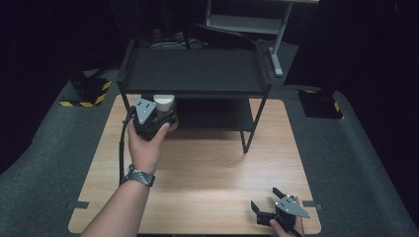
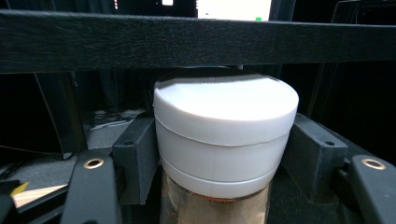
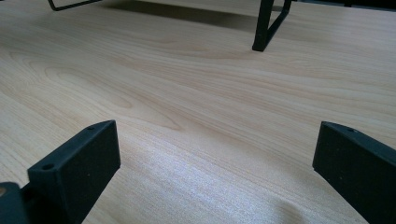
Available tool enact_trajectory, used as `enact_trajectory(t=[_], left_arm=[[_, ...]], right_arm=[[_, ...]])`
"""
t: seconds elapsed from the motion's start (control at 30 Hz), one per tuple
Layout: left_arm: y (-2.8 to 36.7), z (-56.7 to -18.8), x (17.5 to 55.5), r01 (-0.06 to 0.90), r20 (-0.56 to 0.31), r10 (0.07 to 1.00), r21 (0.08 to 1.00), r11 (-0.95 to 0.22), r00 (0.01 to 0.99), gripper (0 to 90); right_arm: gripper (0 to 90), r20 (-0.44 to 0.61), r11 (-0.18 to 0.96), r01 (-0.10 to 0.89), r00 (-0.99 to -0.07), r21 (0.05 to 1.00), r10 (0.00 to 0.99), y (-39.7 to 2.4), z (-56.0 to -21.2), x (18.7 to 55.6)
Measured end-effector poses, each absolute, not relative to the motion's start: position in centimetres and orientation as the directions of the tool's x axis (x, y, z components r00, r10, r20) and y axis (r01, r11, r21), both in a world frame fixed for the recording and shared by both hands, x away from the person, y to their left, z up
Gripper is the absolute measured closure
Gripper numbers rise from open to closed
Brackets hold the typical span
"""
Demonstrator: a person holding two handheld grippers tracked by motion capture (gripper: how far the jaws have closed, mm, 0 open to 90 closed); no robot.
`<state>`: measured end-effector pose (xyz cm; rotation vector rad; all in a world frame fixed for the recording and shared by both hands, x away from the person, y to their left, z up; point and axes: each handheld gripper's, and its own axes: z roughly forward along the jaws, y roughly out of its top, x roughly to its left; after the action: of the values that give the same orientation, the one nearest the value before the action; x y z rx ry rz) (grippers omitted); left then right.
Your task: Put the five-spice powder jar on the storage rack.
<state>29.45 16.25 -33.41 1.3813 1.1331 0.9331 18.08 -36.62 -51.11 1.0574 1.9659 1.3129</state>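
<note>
A jar with a thick white lid point(image 2: 225, 126) and a clear body sits between the jaws of my left gripper point(image 2: 224, 158), which is shut on it just below the lid. In the high view the jar point(image 1: 164, 102) is at the left front of the black two-tier shelf point(image 1: 195, 71), under the top tier's front edge, with the left gripper point(image 1: 158, 117) held up to it by a hand wearing a wristwatch. My right gripper point(image 1: 264, 203) rests low over the table's front right corner, jaws wide apart and empty point(image 3: 215, 154).
The wooden table point(image 1: 207, 173) lies between the shelf and the grippers. The shelf's front right leg point(image 3: 264, 28) stands on the table ahead of the right gripper. Grey carpet surrounds the table, with yellow-black striped blocks point(image 1: 89, 91) at the back left.
</note>
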Motion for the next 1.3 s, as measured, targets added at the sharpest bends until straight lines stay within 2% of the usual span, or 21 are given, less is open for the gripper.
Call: enact_trajectory(t=[0.5,1.1,1.3], left_arm=[[15.4,-33.5,32.3,0.15,-0.056,0.981,0.988,0.027,0.188,33.7],[15.3,-33.5,32.7,0.148,-0.034,0.981,0.989,0.005,0.192,31.0],[15.2,-33.1,32.4,0.145,-0.053,0.981,0.989,0.026,0.186,13.5]], right_arm=[[0.3,-0.017,0.219,0.3,-0.554,0.928,0.832,-36.8,-51.2,18.1],[0.3,-0.016,0.218,0.299,-0.557,0.929,0.831,-36.8,-51.2,18.1],[0.3,-0.016,0.218,0.299,-0.556,0.929,0.831,-36.8,-51.2,18.1]])
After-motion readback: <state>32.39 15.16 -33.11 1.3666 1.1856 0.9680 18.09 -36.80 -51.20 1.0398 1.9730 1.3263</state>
